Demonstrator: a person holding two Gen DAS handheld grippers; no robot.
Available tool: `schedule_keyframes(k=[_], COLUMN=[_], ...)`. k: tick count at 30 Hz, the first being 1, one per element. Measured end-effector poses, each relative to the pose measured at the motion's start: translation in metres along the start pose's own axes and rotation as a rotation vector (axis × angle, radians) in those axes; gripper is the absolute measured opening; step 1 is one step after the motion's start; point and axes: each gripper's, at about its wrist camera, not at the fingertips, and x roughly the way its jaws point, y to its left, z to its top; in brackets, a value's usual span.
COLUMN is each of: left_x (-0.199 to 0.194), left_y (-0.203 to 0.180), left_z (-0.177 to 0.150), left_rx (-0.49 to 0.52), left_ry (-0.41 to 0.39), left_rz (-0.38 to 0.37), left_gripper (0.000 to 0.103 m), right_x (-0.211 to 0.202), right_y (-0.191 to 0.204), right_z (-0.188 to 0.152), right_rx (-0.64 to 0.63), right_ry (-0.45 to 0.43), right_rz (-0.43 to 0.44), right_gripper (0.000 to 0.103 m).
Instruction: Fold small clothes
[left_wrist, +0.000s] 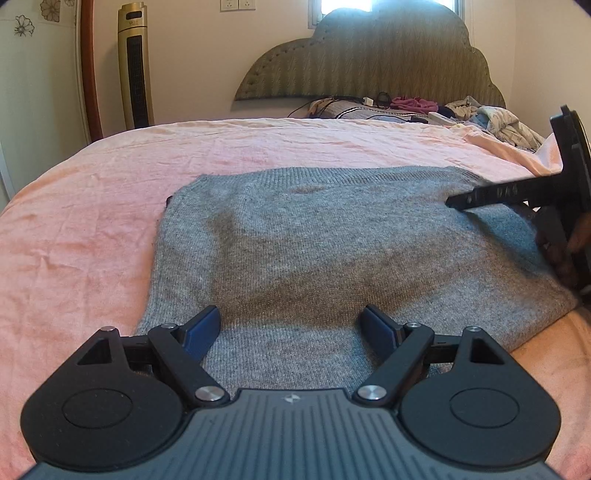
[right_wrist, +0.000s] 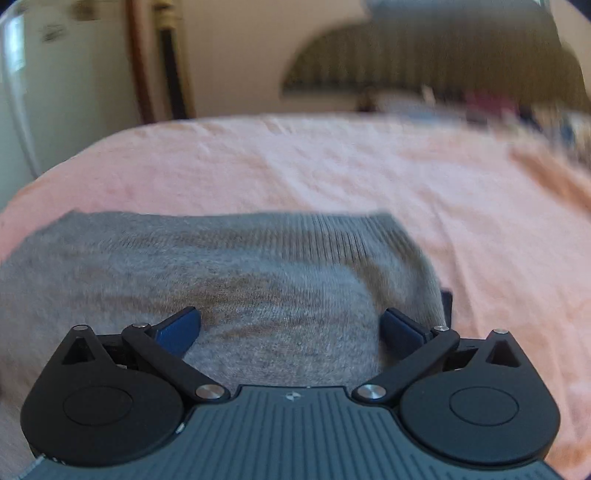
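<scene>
A pink bed sheet (left_wrist: 92, 206) is seen beneath a grey knitted garment (left_wrist: 314, 251), which is laid flat near the bed's near edge. The left gripper (left_wrist: 290, 326) is held over its near hem, fingers spread; the right gripper (right_wrist: 290, 328) likewise, fingers spread, nothing pinched.

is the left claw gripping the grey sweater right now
No, the left claw is wide open over the grey sweater, which lies flat on the pink bedsheet, with no cloth pinched between its fingers.
</scene>
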Motion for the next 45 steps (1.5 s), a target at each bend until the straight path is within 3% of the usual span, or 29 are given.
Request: schedule_keyframes(k=[3,6,10,12,14,15,18,20,24,29,30,31,33,37,38,39,45], left_x=[-0.002,-0.025,-0.066,-0.075,-0.079,-0.078,-0.076,-0.067,-0.049,-0.034,-0.032,-0.031,-0.026,-0.026,-0.025,-0.024,-0.029], left_y=[0.001,0.010,0.037,0.046,0.052,0.056,0.064,0.069,0.077,0.070,0.068,0.067,0.070,0.075,0.074,0.074,0.062], left_z=[0.000,-0.006,-0.028,-0.035,-0.038,-0.039,-0.044,-0.045,-0.037,-0.023,-0.022,-0.021,-0.023,-0.026,-0.026,-0.025,-0.014], left_rx=[-0.002,-0.080,-0.307,-0.426,-0.546,-0.600,-0.769,-0.841,-0.918,-0.906,-0.897,-0.889,-0.903,-0.934,-0.929,-0.914,-0.824], left_ry=[-0.004,-0.037,-0.045,-0.026,0.002,0.018,0.027,0.045,-0.010,-0.015,-0.011,-0.005,0.017,0.023,0.029,0.043,0.026], left_rz=[0.001,0.046,-0.024,-0.026,-0.045,-0.067,-0.145,-0.185,-0.152,-0.095,-0.081,-0.063,-0.033,-0.032,-0.017,-0.003,0.035], left_gripper=[0.084,0.084,0.084,0.084,0.084,0.084,0.084,0.084,0.083,0.081,0.068,0.049,0.029,0.026,0.020,0.007,0.005], right_x=[0.001,-0.018,-0.070,-0.074,-0.059,-0.062,-0.062,-0.062,-0.063,-0.063,-0.064,-0.064,-0.065,-0.066,-0.066,-0.067,-0.068], right_y=[0.004,0.008,0.008,0.012,0.015,0.019,0.017,0.020,0.017,0.014,0.013,0.012,0.009,0.006,0.006,0.005,0.004], right_z=[0.004,0.008,-0.010,-0.024,-0.044,-0.053,-0.051,-0.051,-0.051,-0.052,-0.052,-0.052,-0.053,-0.053,-0.052,-0.052,-0.051], right_rx=[-0.022,0.034,0.096,0.062,-0.027,-0.082,-0.058,-0.070,-0.055,-0.042,-0.037,-0.030,-0.018,-0.001,0.002,0.004,0.014], right_ry=[0.007,0.008,-0.101,-0.056,0.020,-0.023,-0.025,-0.025,-0.032,-0.038,-0.040,-0.042,-0.047,-0.053,-0.054,-0.055,-0.059], right_rz=[-0.011,-0.068,0.046,0.045,-0.011,-0.017,-0.007,-0.017,-0.007,0.004,0.009,0.014,0.025,0.041,0.044,0.046,0.056], right_gripper=[0.103,0.103,0.103,0.103,0.103,0.103,0.103,0.103,0.103,0.103,0.103,0.103,0.103,0.103,0.103,0.103,0.103])
